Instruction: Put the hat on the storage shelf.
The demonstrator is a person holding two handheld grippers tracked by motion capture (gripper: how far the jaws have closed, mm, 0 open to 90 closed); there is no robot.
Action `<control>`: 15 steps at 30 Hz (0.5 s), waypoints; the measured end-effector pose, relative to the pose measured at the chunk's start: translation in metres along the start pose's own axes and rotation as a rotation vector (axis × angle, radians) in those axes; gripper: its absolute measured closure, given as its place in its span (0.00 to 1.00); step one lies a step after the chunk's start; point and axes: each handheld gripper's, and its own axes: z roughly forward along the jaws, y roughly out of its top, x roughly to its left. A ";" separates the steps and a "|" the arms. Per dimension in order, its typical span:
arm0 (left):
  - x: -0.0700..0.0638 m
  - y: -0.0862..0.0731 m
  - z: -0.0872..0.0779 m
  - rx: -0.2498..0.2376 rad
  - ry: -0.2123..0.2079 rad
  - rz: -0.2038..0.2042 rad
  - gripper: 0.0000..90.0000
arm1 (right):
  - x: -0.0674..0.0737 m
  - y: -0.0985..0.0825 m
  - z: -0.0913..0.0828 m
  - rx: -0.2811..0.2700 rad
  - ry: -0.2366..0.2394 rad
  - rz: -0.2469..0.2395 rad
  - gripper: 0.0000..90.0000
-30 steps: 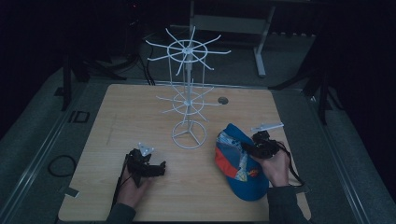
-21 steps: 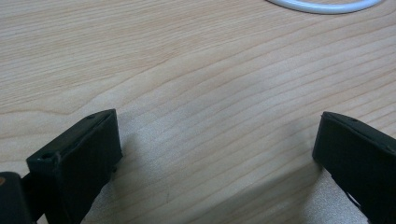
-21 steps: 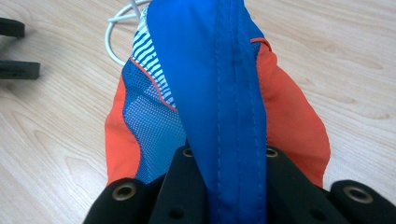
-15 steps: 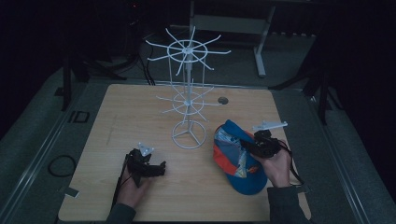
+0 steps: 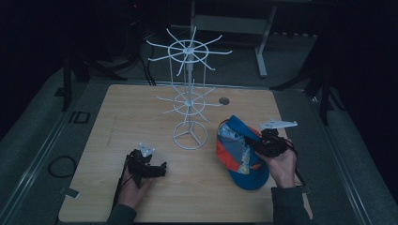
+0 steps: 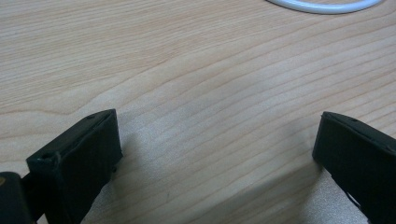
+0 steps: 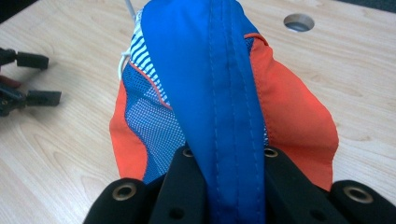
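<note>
High view and both claw views. The worktop point(image 5: 141, 117) is a pale wood-grain board with rounded corners and a round cable hole point(image 5: 224, 101) near its far edge. It stands in a dim room: grey floor lies around it, dark stands and cables sit at the back, and the far part of the room falls off into blackness where little can be made out.

A white wire display rack point(image 5: 189, 93) stands upright on the worktop's middle, its ring base resting on the wood and two tiers of spokes radiating from the central post.

The right claw point(image 5: 257, 143), held in the person's right hand point(image 5: 281, 164), is clamped on a blue band of a cap point(image 5: 241, 154). The cap is blue and orange with striped and mesh panels, and lies at the worktop's right side, just right of the rack's base. In the right claw view the blue band point(image 7: 224, 107) runs down between the two jaws, which press on it from either side; the cap's underside and the worktop beneath it are hidden.

The left claw point(image 5: 159, 168), in the person's left hand point(image 5: 133, 187), rests low over the worktop's near left part, well apart from the cap. In the left claw view its jaws stand wide apart with bare wood between them; both jaws are cut off by the frame's edge, and an arc of the rack's ring base point(image 6: 322, 5) shows at the top.
</note>
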 end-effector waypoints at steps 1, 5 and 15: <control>0.000 0.000 0.000 0.000 0.000 0.000 0.02 | 0.000 0.000 -0.001 -0.007 0.000 0.001 0.97; 0.000 0.000 0.000 0.000 -0.001 -0.002 0.02 | -0.001 0.001 -0.003 -0.029 0.013 0.005 0.97; 0.000 0.000 0.000 0.000 -0.001 -0.003 0.02 | -0.001 0.004 -0.008 -0.041 0.017 0.002 0.97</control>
